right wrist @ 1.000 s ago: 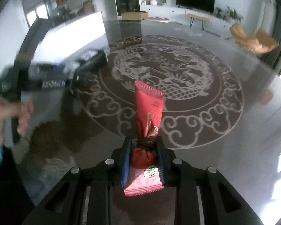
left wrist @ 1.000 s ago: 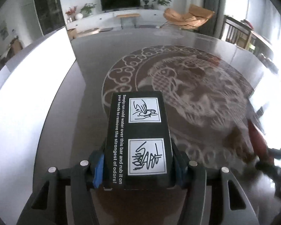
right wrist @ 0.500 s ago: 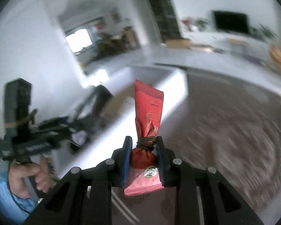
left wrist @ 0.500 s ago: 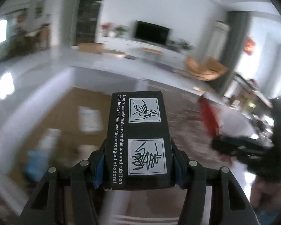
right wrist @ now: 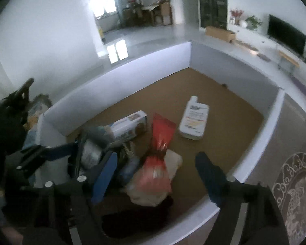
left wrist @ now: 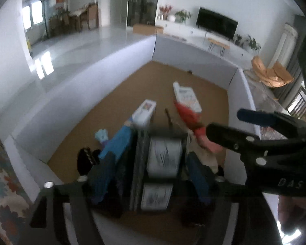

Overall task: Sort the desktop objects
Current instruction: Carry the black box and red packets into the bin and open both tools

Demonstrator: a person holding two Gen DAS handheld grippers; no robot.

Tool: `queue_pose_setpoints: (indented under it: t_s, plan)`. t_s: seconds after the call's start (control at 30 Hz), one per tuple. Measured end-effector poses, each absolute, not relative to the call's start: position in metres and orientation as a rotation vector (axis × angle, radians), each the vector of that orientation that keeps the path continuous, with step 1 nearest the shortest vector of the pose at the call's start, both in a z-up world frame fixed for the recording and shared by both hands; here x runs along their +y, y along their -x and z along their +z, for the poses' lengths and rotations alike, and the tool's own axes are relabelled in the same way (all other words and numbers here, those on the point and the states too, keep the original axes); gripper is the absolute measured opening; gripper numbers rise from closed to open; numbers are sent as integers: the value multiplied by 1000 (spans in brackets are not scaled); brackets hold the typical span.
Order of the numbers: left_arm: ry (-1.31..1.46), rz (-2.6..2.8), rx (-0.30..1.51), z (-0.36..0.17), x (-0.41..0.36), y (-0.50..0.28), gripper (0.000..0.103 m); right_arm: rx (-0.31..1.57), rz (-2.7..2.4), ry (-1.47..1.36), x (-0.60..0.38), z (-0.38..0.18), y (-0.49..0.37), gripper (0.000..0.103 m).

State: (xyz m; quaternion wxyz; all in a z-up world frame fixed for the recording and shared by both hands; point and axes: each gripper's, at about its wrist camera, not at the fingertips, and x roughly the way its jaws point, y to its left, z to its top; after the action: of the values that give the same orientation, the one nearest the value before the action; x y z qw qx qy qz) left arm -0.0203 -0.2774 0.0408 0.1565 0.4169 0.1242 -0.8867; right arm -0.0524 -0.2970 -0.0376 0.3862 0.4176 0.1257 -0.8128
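Both grippers hang over a white-walled box (left wrist: 193, 61) with a brown floor. My left gripper (left wrist: 151, 163) has its jaws opening; the black carton with white labels (left wrist: 163, 159) is blurred between the fingers, and the pads stand clear of it. My right gripper (right wrist: 157, 159) also has its jaws opening and wide apart. The red snack packet (right wrist: 161, 143) sits loose between them, above a pile of items. In the left wrist view the right gripper (left wrist: 226, 121) reaches in from the right, with the red packet (left wrist: 189, 118) at its tips.
Inside the box (right wrist: 271, 122) lie a white bottle (right wrist: 193, 120), a white printed carton (right wrist: 132, 124), a cream pouch (right wrist: 173, 161), a blue item (left wrist: 120, 140) and dark things. The patterned dark table (right wrist: 295, 183) lies to the right. A patterned fabric (left wrist: 2, 183) shows at the left.
Both grippers swung from the patterned table to over the white box. Each was shut on its item before; now both sets of jaws have spread and the items are loose.
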Motion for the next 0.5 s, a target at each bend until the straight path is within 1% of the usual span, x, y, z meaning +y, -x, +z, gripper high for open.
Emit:
queue_pose_setpoints:
  t_s: [0.03,0.07,0.1,0.2,0.33,0.5]
  plan:
    - [-1145,-2538,314,46,-273,17,88,314,-2082,-1053,-291,-35,48,89]
    - [-1110,-2535,287,48,-267,18,92,310,-2096,-1043,-287,-33,46,92]
    - [-1082,-2532,267,49,-272,20,93,309,-2113,-1033,-283,-31,47,94]
    - [-1036,-2517,222,52,-265,17,93,308,-2138,-1002,-266,-22,44,96]
    - [-1016,-2474,220,53,-266,19,93,318,-2165,-985,-254,-12,41,98]
    - [-1010,-2406,189,54,-261,20,95,286,-2187,-978,-240,-6,38,98]
